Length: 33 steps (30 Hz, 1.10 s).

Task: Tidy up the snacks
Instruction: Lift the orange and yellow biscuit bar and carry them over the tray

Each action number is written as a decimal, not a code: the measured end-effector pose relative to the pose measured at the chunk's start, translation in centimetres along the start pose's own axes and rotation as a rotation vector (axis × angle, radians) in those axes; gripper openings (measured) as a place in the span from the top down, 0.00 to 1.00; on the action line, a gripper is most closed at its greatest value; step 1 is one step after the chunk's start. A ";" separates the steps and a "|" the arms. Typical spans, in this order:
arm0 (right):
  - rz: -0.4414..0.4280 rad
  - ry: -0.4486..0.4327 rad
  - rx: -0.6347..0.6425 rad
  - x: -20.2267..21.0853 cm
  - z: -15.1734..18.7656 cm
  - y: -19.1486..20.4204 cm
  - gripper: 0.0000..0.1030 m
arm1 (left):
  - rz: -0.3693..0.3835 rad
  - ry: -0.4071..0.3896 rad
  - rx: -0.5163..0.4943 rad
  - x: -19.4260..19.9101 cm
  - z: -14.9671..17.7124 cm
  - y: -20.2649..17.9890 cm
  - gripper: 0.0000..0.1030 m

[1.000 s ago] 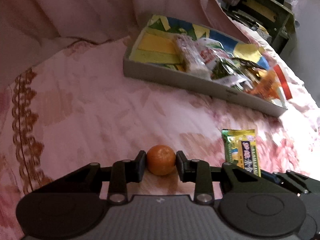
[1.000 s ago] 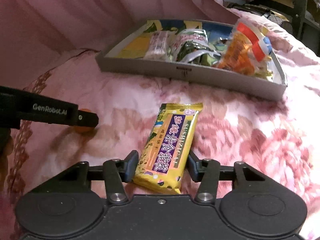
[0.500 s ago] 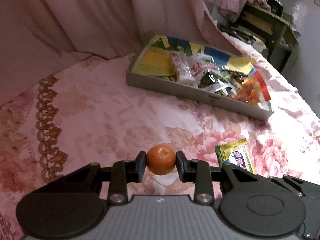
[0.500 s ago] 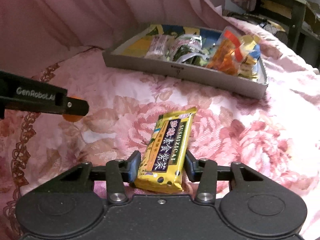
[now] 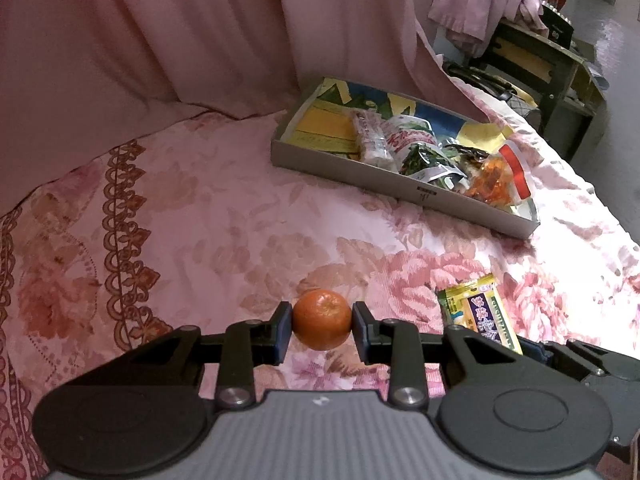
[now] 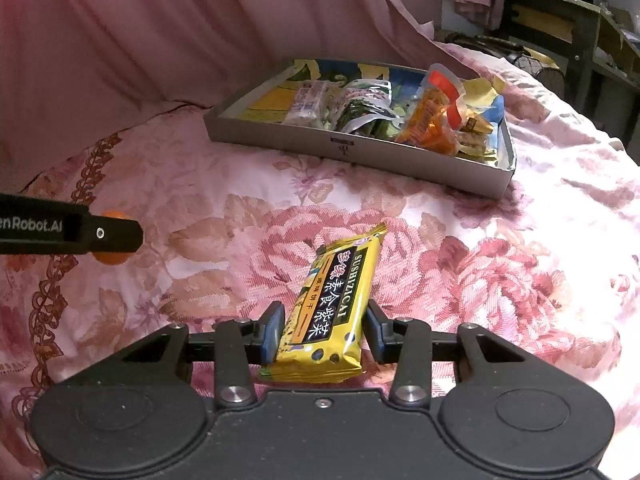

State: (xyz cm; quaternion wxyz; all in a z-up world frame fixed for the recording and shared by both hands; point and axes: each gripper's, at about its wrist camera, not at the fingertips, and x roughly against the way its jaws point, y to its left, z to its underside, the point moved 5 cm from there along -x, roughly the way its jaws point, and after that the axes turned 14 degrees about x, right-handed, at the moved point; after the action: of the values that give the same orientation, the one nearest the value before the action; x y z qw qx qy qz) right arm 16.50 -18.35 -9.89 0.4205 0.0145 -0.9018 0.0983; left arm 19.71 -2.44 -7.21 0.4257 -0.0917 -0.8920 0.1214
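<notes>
A floral pink bedspread (image 5: 224, 216) is lying under everything. The grey tray (image 6: 360, 152), already holding snack bags, is sitting at the far side. The right gripper (image 6: 322, 332) is pinching a yellow snack packet (image 6: 332, 312), and the left gripper (image 5: 322, 322) is squeezing a little orange (image 5: 322, 319), both well short of the tray.
</notes>
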 end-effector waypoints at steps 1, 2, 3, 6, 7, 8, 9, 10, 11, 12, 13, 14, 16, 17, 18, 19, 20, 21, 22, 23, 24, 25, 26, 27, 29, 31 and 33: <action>0.002 0.000 0.002 0.0 0.0 0.0 0.57 | 0.000 -0.002 -0.001 0.1 0.0 0.0 0.66; 0.002 -0.001 0.005 0.0 0.0 0.1 0.57 | 0.000 -0.004 -0.001 0.1 0.1 0.0 0.66; 0.004 -0.004 0.009 0.1 0.0 0.1 0.57 | 0.000 -0.005 -0.002 0.2 0.1 -0.1 0.66; 0.023 -0.017 0.045 0.2 -0.1 0.4 0.61 | 0.000 -0.006 -0.004 0.1 0.1 -0.1 0.66; 0.031 -0.021 0.061 0.2 -0.2 0.6 0.67 | 0.001 -0.007 -0.003 0.1 0.0 -0.1 0.66; 0.035 -0.023 0.070 0.2 -0.2 0.6 0.68 | 0.001 -0.007 -0.001 0.1 0.0 -0.1 0.66; 0.038 -0.022 0.076 0.1 -0.2 0.7 0.68 | 0.002 -0.006 0.001 0.1 0.0 -0.1 0.66; 0.037 -0.020 0.074 0.0 -0.2 0.7 0.68 | 0.003 -0.005 0.003 0.1 0.0 -0.1 0.66; 0.034 -0.015 0.064 -0.1 -0.1 0.6 0.68 | 0.003 -0.004 0.004 0.1 0.0 -0.1 0.66; 0.029 -0.010 0.051 -0.3 -0.1 0.5 0.68 | 0.004 -0.004 0.003 0.1 0.0 -0.1 0.66; 0.025 -0.001 0.032 -0.5 0.0 0.2 0.68 | 0.004 -0.003 0.001 0.1 0.0 -0.1 0.66; 0.018 0.008 0.008 -0.8 0.2 0.0 0.65 | 0.004 -0.002 0.000 0.1 0.0 -0.1 0.66; 0.004 0.029 -0.047 -1.4 0.5 -0.6 0.62 | 0.005 -0.003 -0.003 0.0 0.1 -0.3 0.66; -0.005 0.035 -0.078 -1.6 0.6 -0.9 0.60 | 0.005 -0.002 -0.005 0.0 0.1 -0.3 0.66; -0.017 0.040 -0.112 -2.0 0.6 -1.2 0.57 | 0.003 -0.002 -0.006 0.0 0.1 -0.3 0.66; -0.023 0.048 -0.136 -2.3 0.7 -1.4 0.51 | 0.002 0.001 -0.006 -0.1 0.1 -0.3 0.66; -0.033 0.064 -0.158 -2.8 0.8 -1.5 0.42 | 0.001 0.002 -0.006 -0.2 0.1 -0.4 0.66; -0.041 0.068 -0.175 -3.1 1.0 -1.6 0.38 | 0.001 0.004 -0.005 -0.2 0.2 -0.4 0.66; -0.043 0.061 -0.183 -3.3 0.9 -1.5 0.34 | 0.000 0.005 -0.004 -0.3 0.2 -0.3 0.66; -0.041 0.056 -0.173 -3.5 0.8 -1.3 0.29 | -0.001 0.006 -0.003 -0.3 0.2 -0.3 0.66; -0.036 0.057 -0.152 -3.7 0.7 -1.0 0.27 | -0.001 0.006 -0.002 -0.3 0.1 -0.3 0.66; -0.028 0.060 -0.128 -3.8 0.6 -0.7 0.25 | 0.000 0.005 -0.003 -0.3 0.1 -0.3 0.66; -0.019 0.063 -0.109 -3.9 0.6 -0.4 0.25 | 0.000 0.003 -0.004 -0.3 0.1 -0.3 0.66; -0.010 0.066 -0.093 -3.9 0.6 -0.2 0.26 | 0.000 0.000 -0.004 -0.3 0.1 -0.3 0.66; -0.009 0.066 -0.076 -3.7 0.6 -0.1 0.38 | -0.001 -0.005 -0.005 -0.2 0.0 -0.4 0.66; -0.007 0.065 -0.065 -3.5 0.6 -0.1 0.49 | 0.001 -0.009 -0.004 -0.1 0.0 -0.4 0.66; -0.002 0.066 -0.045 -3.4 0.7 0.0 0.50 | 0.003 -0.015 -0.007 0.0 0.0 -0.6 0.66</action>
State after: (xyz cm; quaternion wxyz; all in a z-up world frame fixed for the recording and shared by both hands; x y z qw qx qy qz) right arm 18.17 -18.67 -12.87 0.4504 0.0027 -0.8894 0.0779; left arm 19.67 -2.96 -6.99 0.4185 -0.0933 -0.8954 0.1197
